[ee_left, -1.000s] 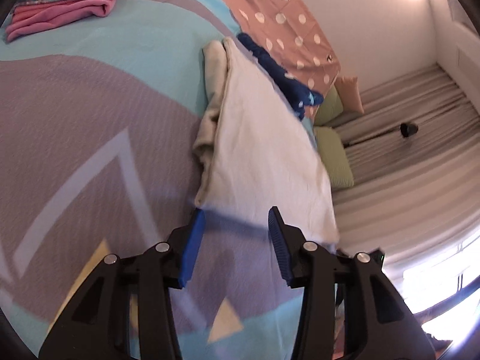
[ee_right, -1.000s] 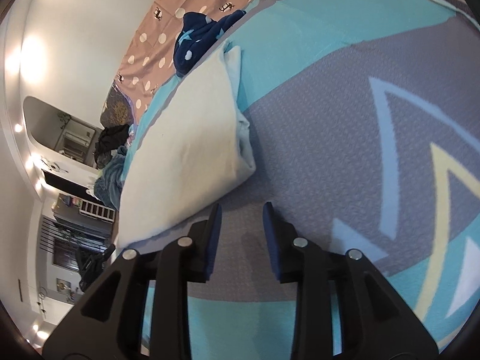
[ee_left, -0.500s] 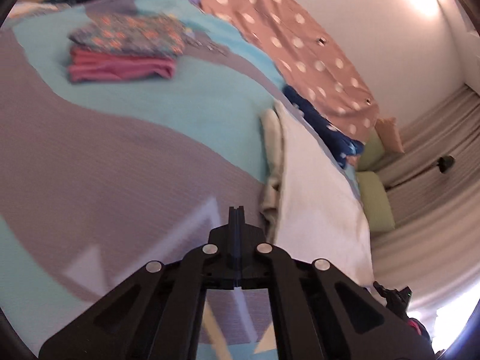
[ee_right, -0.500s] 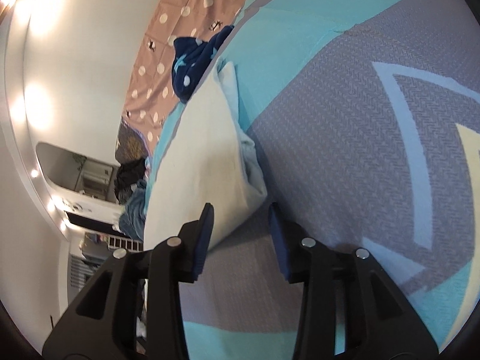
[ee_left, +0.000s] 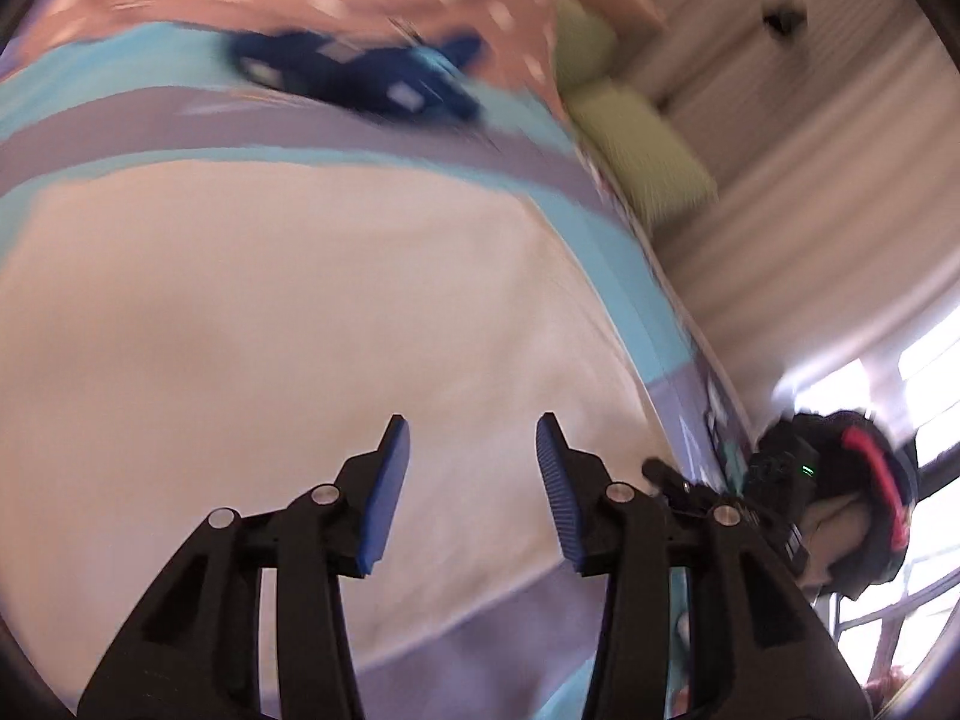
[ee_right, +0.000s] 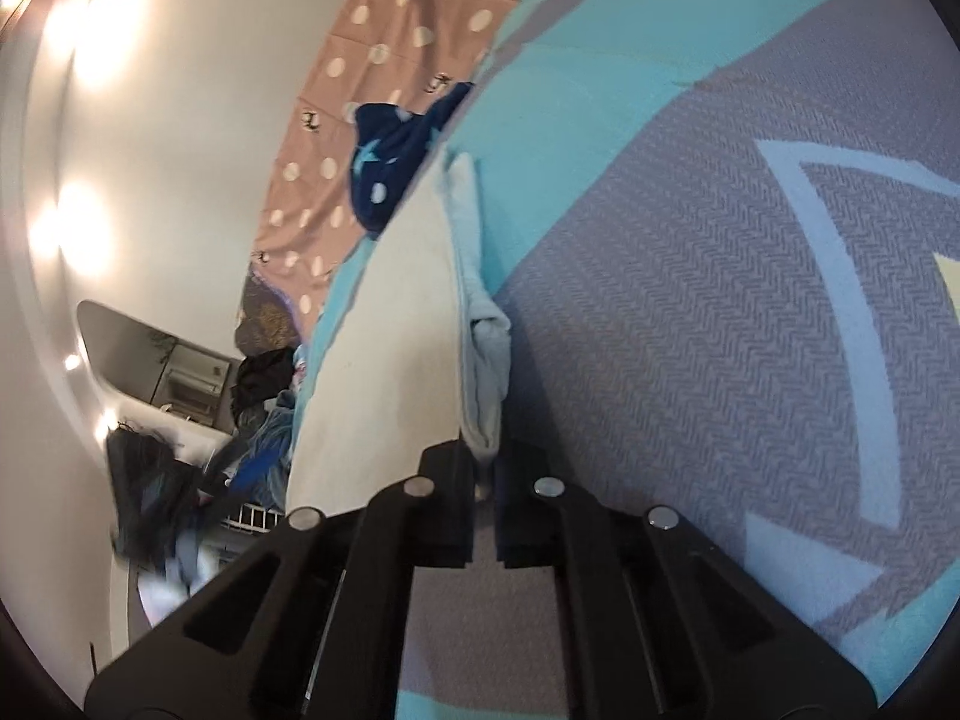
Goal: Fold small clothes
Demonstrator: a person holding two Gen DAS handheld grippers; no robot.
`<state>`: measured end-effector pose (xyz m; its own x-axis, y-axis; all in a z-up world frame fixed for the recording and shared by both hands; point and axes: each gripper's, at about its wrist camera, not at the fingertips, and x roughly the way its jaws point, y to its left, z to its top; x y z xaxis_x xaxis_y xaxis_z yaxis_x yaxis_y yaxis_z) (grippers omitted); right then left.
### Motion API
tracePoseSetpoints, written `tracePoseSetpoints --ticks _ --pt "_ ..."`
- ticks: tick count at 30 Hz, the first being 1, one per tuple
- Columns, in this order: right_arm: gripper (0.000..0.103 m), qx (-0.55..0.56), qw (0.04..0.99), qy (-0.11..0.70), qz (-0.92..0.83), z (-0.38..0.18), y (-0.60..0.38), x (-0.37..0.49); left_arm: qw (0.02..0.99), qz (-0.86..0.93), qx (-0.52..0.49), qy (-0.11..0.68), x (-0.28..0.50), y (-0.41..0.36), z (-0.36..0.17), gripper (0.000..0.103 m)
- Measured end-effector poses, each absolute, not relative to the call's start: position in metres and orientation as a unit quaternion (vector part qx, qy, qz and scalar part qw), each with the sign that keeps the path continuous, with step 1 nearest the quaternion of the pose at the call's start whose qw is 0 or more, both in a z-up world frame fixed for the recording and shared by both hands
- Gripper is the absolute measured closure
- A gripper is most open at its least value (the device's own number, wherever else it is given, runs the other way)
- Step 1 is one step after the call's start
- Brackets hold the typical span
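A folded white garment (ee_left: 270,324) lies on the teal and grey bedspread (ee_right: 720,240). In the left wrist view it fills most of the frame, and my left gripper (ee_left: 471,450) hangs open just above its near part, blue pads apart. In the right wrist view the garment (ee_right: 396,336) runs away along the bed with its folded pale edge (ee_right: 486,360) on the right. My right gripper (ee_right: 483,468) is shut on the near corner of that folded edge.
A dark blue spotted garment (ee_left: 360,78) lies beyond the white one, also in the right wrist view (ee_right: 390,162). A pink dotted sheet (ee_right: 384,72) and green pillows (ee_left: 636,138) line the far side. Curtains (ee_left: 810,210) hang at the right.
My left gripper has swung from the bedspread over the white garment and opened from shut. My right gripper moved forward and closed on the garment's near folded corner.
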<state>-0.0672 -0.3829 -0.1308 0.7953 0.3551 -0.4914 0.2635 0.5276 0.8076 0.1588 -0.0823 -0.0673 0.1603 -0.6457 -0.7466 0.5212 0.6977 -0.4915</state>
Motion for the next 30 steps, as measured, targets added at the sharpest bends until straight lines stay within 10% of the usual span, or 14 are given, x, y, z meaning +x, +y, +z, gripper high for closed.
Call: tracePoseSetpoints --ticks 8,21,23,26,30 --pt "0.099 0.483 0.81 0.327 0.058 -0.141 -0.386 -0.066 0.745 -0.352 0.095 0.559 0.194 -0.271 -0.096 0.058" --pt "0.099 0.464 0.82 0.325 0.082 -0.139 -0.383 -0.067 0.774 -0.252 0.281 0.508 0.19 -0.358 -0.11 0.048" --pt "0.099 0.464 0.82 0.326 0.081 -0.138 -0.383 -0.063 0.777 -0.257 0.268 0.509 0.193 -0.356 -0.11 0.055" --pt "0.096 0.461 0.818 0.337 0.075 -0.136 -0.38 -0.059 0.784 -0.255 0.257 0.504 0.201 -0.352 -0.108 0.096" --pt "0.096 0.477 0.8 0.355 0.082 -0.138 -0.382 -0.04 0.781 -0.265 0.2 0.529 0.216 -0.346 -0.106 0.098"
